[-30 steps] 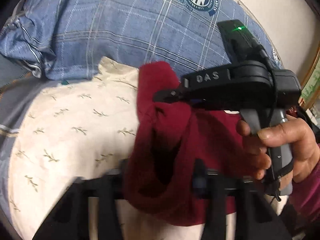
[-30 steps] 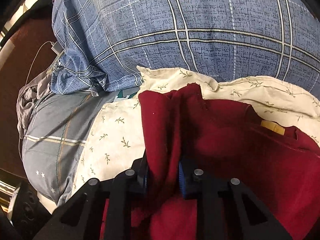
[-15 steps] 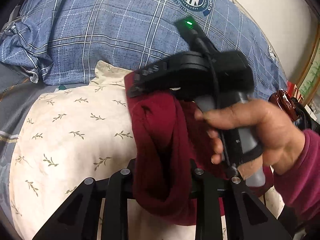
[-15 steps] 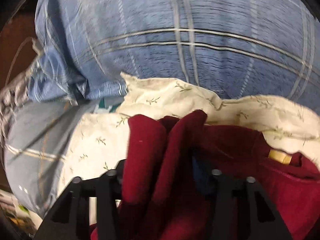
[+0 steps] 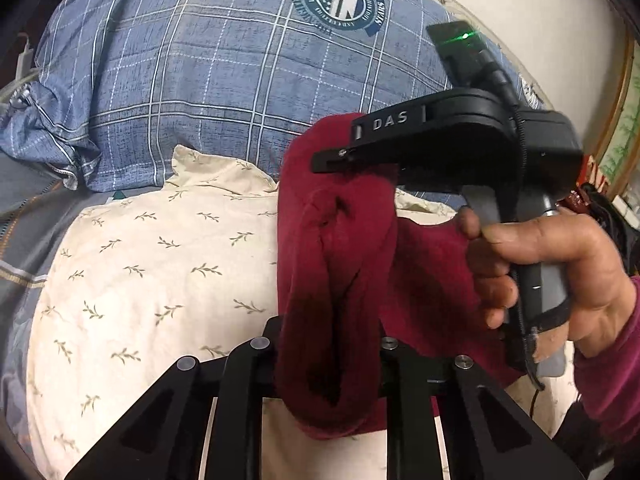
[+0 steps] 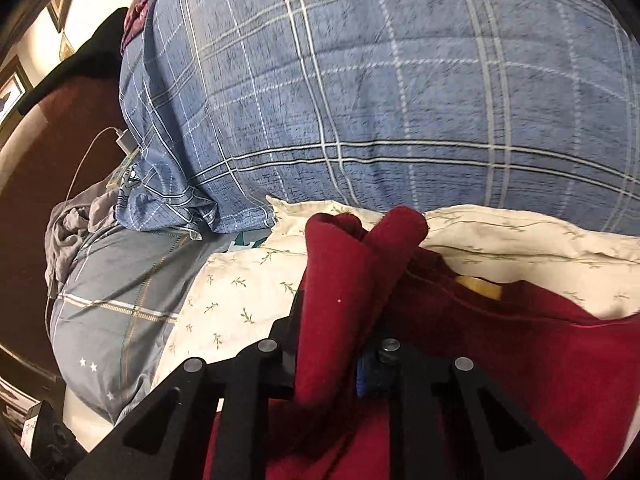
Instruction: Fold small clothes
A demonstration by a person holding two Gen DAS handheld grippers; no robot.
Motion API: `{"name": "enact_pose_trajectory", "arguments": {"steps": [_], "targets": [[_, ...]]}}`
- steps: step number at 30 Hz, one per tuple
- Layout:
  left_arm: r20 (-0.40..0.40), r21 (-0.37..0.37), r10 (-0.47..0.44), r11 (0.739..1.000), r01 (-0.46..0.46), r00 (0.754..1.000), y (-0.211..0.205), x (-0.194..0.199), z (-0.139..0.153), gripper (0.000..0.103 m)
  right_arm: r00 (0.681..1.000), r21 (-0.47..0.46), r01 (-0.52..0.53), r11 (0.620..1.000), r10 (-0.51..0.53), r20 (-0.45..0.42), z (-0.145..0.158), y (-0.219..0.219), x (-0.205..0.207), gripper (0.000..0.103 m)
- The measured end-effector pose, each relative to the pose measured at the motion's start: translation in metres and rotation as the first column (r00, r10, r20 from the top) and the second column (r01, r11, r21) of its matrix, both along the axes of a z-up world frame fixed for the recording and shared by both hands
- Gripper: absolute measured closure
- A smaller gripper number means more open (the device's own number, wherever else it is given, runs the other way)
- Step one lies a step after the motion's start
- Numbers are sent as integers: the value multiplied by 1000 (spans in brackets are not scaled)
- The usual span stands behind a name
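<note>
A dark red garment [image 5: 340, 264] hangs bunched over a cream pillow with a leaf print [image 5: 160, 264]. My left gripper [image 5: 328, 364] is shut on a folded bunch of it at the bottom of the left wrist view. My right gripper [image 5: 332, 156] shows there too, hand-held from the right, shut on the garment's upper edge. In the right wrist view my right gripper [image 6: 340, 344] pinches the red garment [image 6: 340, 280], which spreads to the right with a yellow neck label [image 6: 480, 286] showing.
A large blue plaid pillow [image 5: 224, 80] with a round crest lies behind the cream pillow [image 6: 240, 300]. Grey bedding [image 6: 120, 292] and a white charger cable [image 6: 96, 148] lie to the left. A wall and picture frame [image 5: 624, 128] stand at the right.
My right gripper has swung back to the right and up with the garment's edge, after dipping left half a second ago. My left gripper keeps its hold on the bunch.
</note>
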State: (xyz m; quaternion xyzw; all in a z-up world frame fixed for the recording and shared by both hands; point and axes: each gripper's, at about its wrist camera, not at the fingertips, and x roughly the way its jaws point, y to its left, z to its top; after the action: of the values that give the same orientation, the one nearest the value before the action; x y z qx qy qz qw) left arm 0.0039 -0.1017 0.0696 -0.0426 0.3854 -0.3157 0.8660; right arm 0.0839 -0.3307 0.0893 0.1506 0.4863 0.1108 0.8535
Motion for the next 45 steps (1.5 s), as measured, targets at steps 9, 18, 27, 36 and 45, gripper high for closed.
{"name": "enact_pose_trajectory", "arguments": {"steps": [9, 18, 27, 36, 45], "targets": [[24, 49, -40, 998, 38, 999, -49, -41, 21, 87, 1000, -18, 17, 1000, -17, 21, 26, -44, -29, 86], [30, 75, -116, 991, 114, 993, -94, -65, 36, 87, 998, -14, 60, 998, -59, 10, 25, -109, -58, 86], [-7, 137, -197, 971, 196, 980, -158, -81, 22, 87, 990, -18, 133, 991, -134, -40, -7, -164, -74, 86], [-75, 153, -216, 962, 225, 974, -185, -77, 0, 65, 969, -40, 227, 973, -229, -90, -40, -188, -89, 66], [-20, 162, -213, 963, 214, 977, -107, -82, 28, 35, 991, -66, 133, 989, -132, 27, 25, -163, -162, 57]]}}
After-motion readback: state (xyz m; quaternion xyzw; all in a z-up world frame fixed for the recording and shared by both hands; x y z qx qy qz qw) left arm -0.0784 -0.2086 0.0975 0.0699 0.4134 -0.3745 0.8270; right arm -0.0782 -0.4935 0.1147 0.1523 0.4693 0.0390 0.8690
